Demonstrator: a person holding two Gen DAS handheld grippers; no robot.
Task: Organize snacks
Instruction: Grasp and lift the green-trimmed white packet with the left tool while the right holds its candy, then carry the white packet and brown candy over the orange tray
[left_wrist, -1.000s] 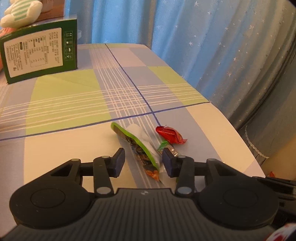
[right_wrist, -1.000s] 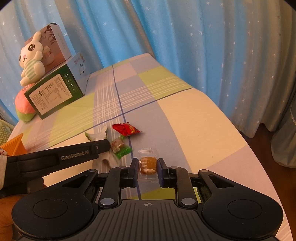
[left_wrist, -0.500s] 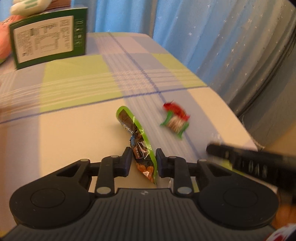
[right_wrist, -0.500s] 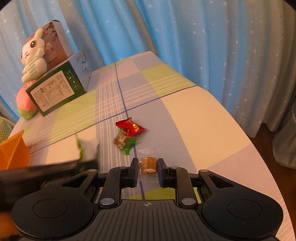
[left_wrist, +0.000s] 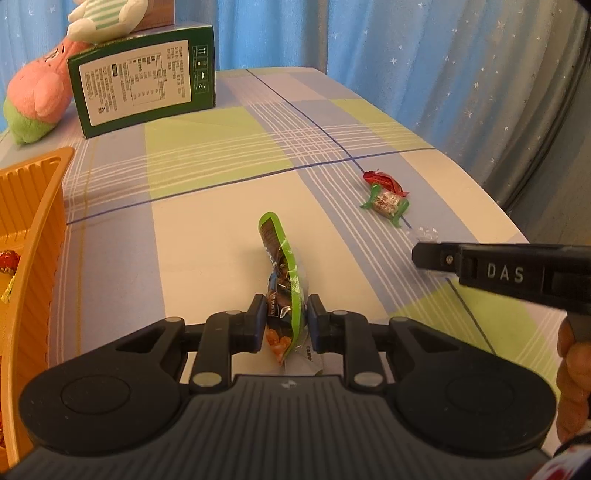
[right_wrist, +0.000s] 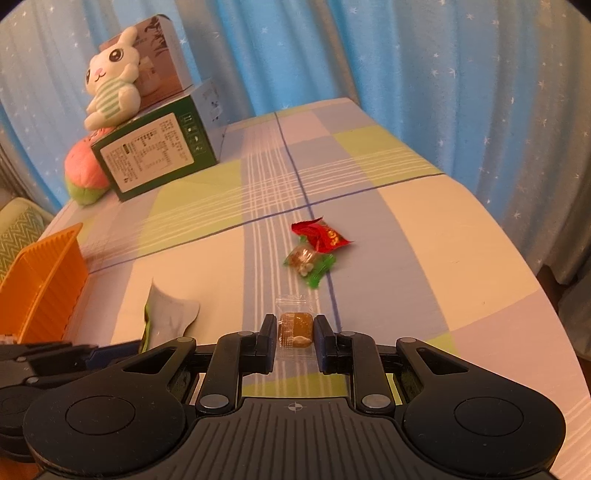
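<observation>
Left wrist view: left gripper (left_wrist: 284, 320) fingers clamped on green snack packet (left_wrist: 282, 266) above the desk (left_wrist: 207, 236); carry it level into orange basket (left_wrist: 33, 221).

Right wrist view: right gripper (right_wrist: 295, 338) fingers clamped on clear-wrapped candy (right_wrist: 294, 328); advise keeping it clear of the left.

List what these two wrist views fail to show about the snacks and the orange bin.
- Orange bin: left view's edge cuts it off; contents mostly unseen.
- Green snack packet: lower end hidden behind the left gripper.
- Green box: label print too small.
</observation>
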